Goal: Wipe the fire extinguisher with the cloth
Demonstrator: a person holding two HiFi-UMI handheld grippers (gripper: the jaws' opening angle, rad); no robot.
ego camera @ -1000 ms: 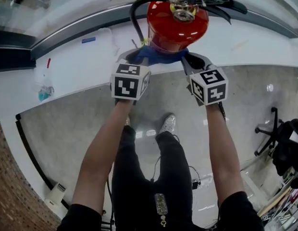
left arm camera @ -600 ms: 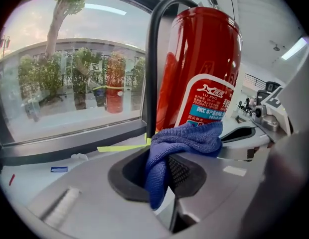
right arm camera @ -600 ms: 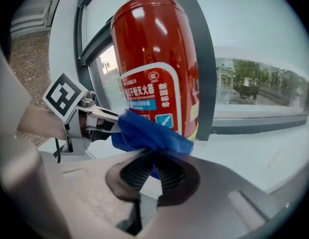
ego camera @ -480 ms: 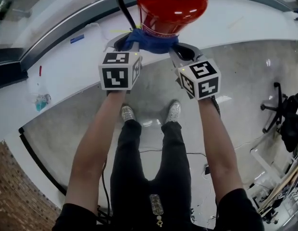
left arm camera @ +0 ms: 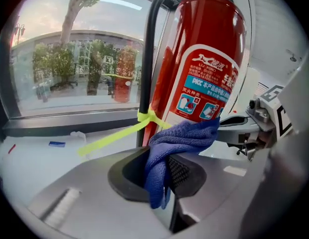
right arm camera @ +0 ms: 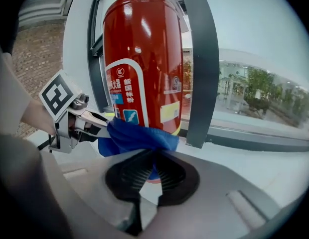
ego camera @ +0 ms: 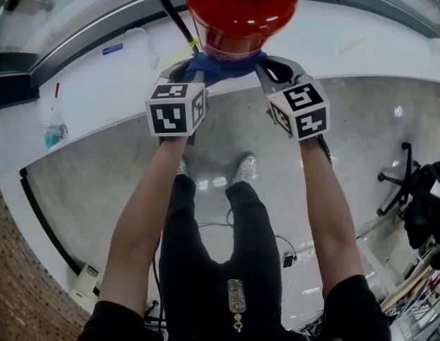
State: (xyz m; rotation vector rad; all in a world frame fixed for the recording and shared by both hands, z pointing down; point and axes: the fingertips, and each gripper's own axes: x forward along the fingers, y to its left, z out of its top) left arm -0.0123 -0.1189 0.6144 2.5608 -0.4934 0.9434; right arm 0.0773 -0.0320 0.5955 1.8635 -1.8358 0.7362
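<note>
A red fire extinguisher [ego camera: 241, 13] stands upright on the white sill, its black hose [ego camera: 172, 13] on the left tied with a yellow strap [left arm camera: 114, 136]. A blue cloth [ego camera: 223, 66] stretches across the lower front of the cylinder [left arm camera: 204, 68], pressed against it. My left gripper [ego camera: 191, 69] is shut on the cloth's left end [left arm camera: 162, 163]. My right gripper [ego camera: 266, 69] is shut on the cloth's right end [right arm camera: 139, 136], seen against the red body [right arm camera: 144, 59]. Each gripper shows in the other's view, the right gripper [left arm camera: 244, 131] and the left gripper [right arm camera: 79, 121].
The white sill [ego camera: 106, 91] runs along a window frame [ego camera: 92, 48]; a dark upright post [right arm camera: 199, 68] stands just right of the extinguisher. A small bottle [ego camera: 51, 137] and a blue tag [ego camera: 112, 49] lie at the left. An office chair [ego camera: 411, 183] stands on the grey floor.
Both grippers and the cloth have slid down the front of the extinguisher, which now sits higher and more cut off at the top of the head view. Both grips are unchanged.
</note>
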